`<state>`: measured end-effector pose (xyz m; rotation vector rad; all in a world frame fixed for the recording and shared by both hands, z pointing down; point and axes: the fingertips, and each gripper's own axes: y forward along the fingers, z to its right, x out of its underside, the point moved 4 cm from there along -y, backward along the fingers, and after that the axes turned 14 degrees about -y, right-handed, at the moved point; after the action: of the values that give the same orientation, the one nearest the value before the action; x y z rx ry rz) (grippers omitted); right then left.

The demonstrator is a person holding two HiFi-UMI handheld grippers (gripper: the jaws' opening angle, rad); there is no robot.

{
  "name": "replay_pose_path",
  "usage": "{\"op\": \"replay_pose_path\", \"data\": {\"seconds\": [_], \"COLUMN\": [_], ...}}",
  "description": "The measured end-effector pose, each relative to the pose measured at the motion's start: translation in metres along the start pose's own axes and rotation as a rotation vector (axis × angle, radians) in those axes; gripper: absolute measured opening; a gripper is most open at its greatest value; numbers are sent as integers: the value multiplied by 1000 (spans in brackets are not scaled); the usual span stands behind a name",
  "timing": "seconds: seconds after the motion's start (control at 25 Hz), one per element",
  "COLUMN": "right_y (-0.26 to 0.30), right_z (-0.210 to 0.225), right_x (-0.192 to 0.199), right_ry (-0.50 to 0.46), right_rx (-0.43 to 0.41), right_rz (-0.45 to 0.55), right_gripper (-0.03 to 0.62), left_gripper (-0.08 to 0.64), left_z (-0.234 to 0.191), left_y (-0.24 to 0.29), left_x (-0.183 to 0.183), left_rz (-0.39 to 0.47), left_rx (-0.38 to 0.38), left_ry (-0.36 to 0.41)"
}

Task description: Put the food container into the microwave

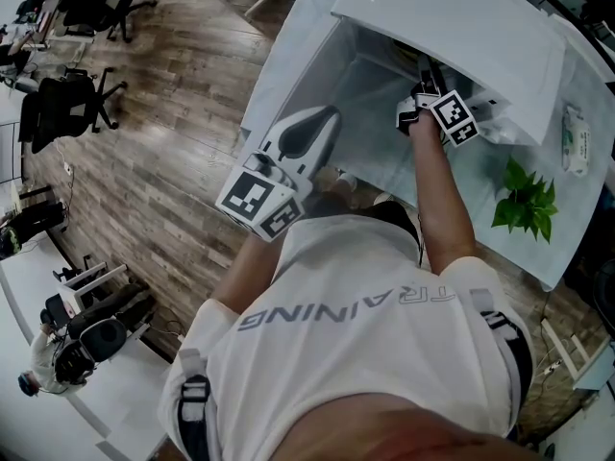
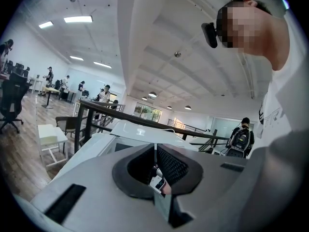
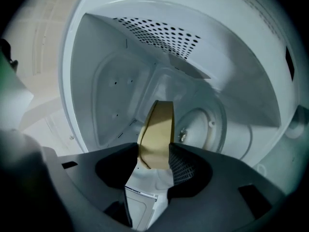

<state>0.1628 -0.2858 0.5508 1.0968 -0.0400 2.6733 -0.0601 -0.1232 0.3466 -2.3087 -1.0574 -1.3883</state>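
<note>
The white microwave [image 1: 452, 27] stands on the table with its cavity [image 1: 370, 75] open toward me. My right gripper [image 1: 423, 80] reaches into that opening. In the right gripper view its jaws are shut on the rim of a tan food container [image 3: 157, 129], held inside the cavity in front of the round glass turntable [image 3: 205, 129]. The perforated cavity wall [image 3: 159, 33] is above. My left gripper [image 1: 322, 128] is held back near my body, away from the microwave. Its jaws [image 2: 155, 151] are shut with nothing between them and point up at the ceiling.
A pale cloth covers the table [image 1: 288, 65]. A small green plant [image 1: 524, 200] and a white packet [image 1: 575, 140] lie right of the microwave. Office chairs [image 1: 67, 104] stand on the wooden floor to the left. Several people show far off in the left gripper view.
</note>
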Motion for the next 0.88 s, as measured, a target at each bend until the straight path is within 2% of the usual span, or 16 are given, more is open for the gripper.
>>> {"op": "replay_pose_path", "data": {"seconds": [0.28, 0.48, 0.56, 0.88], "right_y": [0, -1, -2, -3], "right_z": [7, 5, 5, 12], "right_x": [0, 5, 7, 22], "right_ry": [-87, -95, -126, -356], "right_rx": [58, 56, 56, 117], "right_rz": [-21, -69, -94, -319], "right_gripper": [240, 295, 315, 350], "left_gripper": [43, 43, 43, 43], "left_z": [-1, -2, -3, 3], "left_y": [4, 3, 4, 9], "left_x": [3, 2, 3, 6], "left_rz": [-8, -3, 0, 14], "left_rx": [9, 14, 16, 38], "left_ry": [-7, -18, -20, -29]}}
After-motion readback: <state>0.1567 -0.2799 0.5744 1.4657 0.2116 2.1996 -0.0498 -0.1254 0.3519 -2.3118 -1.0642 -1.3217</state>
